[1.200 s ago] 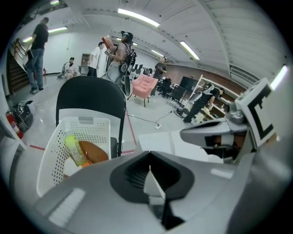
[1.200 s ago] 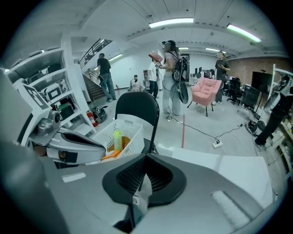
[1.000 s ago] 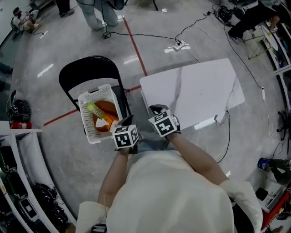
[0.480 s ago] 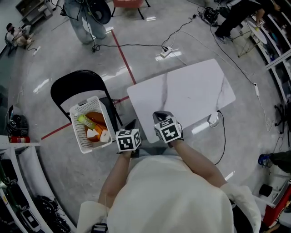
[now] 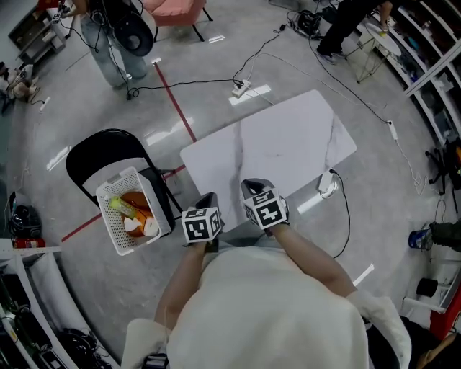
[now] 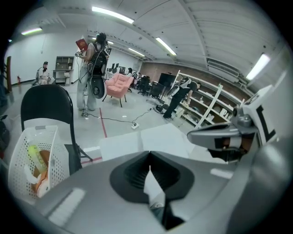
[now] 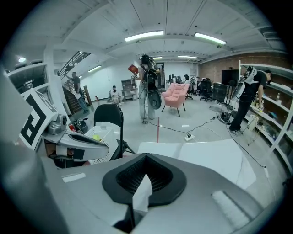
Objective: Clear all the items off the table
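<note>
Worktop point(image 5: 281, 144) bare; items sit in basket point(image 5: 119, 246) at centre left. Left tongs point(image 5: 209, 200) and right tongs point(image 5: 252, 187) clenched, empty. Clearing looks finished, nothing left to grab.

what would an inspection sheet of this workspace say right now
surface: white marble-look table, top bare
job's things: nothing seen on the table; orange, yellow-green and white items lie in the white basket on the black folding chair
clutter: nothing seen
grippers: left gripper and right gripper at the table's near edge, jaws shut, nothing between them
cables: power strip with its cable on the floor beyond the table; another cable loops by the table's right side
surroundings: grey floor with red tape line, pink armchair, shelves, people standing far off
</note>
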Motion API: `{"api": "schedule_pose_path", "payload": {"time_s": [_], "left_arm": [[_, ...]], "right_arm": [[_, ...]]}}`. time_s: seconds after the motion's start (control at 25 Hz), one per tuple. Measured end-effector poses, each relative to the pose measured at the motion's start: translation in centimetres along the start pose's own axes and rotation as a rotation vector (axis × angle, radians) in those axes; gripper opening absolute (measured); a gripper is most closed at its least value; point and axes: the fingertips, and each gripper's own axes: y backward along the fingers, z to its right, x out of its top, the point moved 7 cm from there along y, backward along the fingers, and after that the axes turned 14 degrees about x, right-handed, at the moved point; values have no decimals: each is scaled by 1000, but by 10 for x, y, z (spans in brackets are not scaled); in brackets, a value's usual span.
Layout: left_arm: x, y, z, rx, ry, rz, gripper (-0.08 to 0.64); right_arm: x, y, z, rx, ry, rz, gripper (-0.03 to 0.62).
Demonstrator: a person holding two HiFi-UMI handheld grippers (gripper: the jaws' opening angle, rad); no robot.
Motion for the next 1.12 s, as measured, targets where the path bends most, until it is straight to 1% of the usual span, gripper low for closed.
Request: {"api": "schedule_pose_path", "payload": {"time_s": [0.24, 0.44, 0.8, 1.12], "left_arm": [[-1, -4, 29, -25, -36, -4, 9], [0, -5, 47, -38, -60, -2, 9], [5, -4, 53, -36, -82, -1, 9], [5, -4, 53, -34, -93, -3, 9]], "right_arm": [[-14, 21, 19, -21, -25, 15, -3], [-20, 33, 28, -37, -19, 22, -3], [-18, 39, 33, -46, -43, 65, -3], [-17, 38, 34, -50, -55, 83, -3]]}}
